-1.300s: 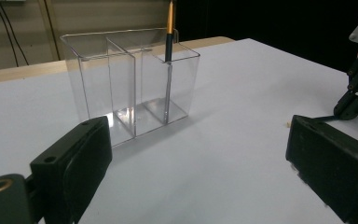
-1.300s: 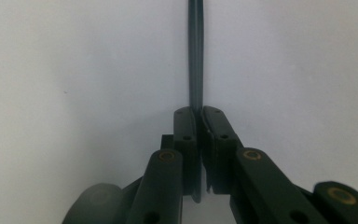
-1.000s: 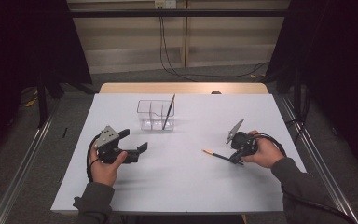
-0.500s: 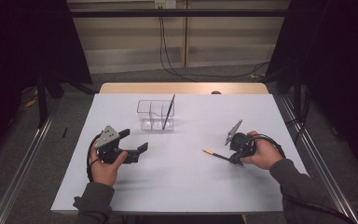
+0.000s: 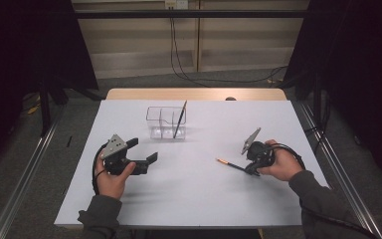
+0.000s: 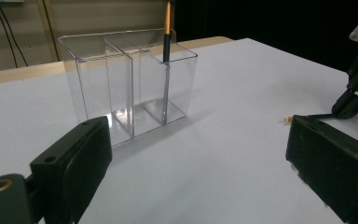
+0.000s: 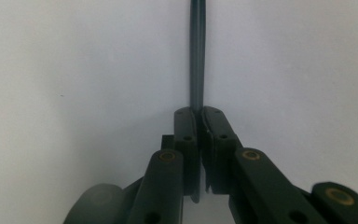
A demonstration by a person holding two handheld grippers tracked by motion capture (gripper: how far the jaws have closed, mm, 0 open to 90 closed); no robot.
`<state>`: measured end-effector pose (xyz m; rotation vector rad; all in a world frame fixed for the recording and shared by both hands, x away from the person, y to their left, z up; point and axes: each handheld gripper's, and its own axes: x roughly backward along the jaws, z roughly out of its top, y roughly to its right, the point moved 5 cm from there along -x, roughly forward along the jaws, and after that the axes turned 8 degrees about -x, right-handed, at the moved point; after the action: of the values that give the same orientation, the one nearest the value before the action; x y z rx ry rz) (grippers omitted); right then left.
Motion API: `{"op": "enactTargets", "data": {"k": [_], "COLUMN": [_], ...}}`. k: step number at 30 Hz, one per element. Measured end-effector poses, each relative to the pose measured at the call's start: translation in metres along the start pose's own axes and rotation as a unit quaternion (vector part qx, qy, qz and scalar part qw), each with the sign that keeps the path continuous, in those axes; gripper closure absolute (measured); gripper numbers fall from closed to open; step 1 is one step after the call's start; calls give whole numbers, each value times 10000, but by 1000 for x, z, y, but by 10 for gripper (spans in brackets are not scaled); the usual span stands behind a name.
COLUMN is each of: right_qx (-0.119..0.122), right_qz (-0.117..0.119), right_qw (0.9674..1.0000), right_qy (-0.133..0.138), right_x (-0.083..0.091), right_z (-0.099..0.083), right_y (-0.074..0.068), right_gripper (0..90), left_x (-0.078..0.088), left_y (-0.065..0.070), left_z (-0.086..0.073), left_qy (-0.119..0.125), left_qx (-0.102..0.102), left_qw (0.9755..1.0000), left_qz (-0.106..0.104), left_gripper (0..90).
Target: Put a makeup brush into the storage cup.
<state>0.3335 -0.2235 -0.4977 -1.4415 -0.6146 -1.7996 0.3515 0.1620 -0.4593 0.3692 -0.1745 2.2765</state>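
Note:
A clear plastic holder [image 5: 166,123] [image 6: 126,84] with divided compartments stands at the table's far middle. A dark pencil with an orange end [image 5: 180,118] [image 6: 166,32] leans upright in its right compartment. My right gripper [image 5: 251,169] [image 7: 198,114] is shut on a second dark pencil [image 5: 231,165] [image 7: 197,56], which lies low over the white table [image 5: 194,199] with its orange tip pointing left. My left gripper [image 5: 142,152] [image 6: 196,168] rests at the left, jaws wide open with nothing between them, facing the holder.
The white table top ends at a wooden strip [image 5: 194,93] at the far edge. Metal rails [image 5: 25,169] run along the floor on both sides. Cables [image 5: 179,55] hang at the back wall.

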Motion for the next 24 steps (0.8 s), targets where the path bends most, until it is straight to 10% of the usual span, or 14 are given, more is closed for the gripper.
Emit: {"op": "enactTargets", "data": {"k": [10,24], "right_qx": [-272,-679], "right_qz": [-35,158], "right_qw": [9984,9865], "right_qy": [495,1483], "right_x": [1,12], "right_z": [-5,-3], "right_y": [7,10], "right_gripper": [852,852], "left_x": [-1,-3], "left_y": [0,0], "left_z": [-2,-3], "left_qy": [-35,-29], "left_qx": [12,41], "left_qw": [10000,10000], "left_qz": [9,14], "left_gripper": [66,66]}}
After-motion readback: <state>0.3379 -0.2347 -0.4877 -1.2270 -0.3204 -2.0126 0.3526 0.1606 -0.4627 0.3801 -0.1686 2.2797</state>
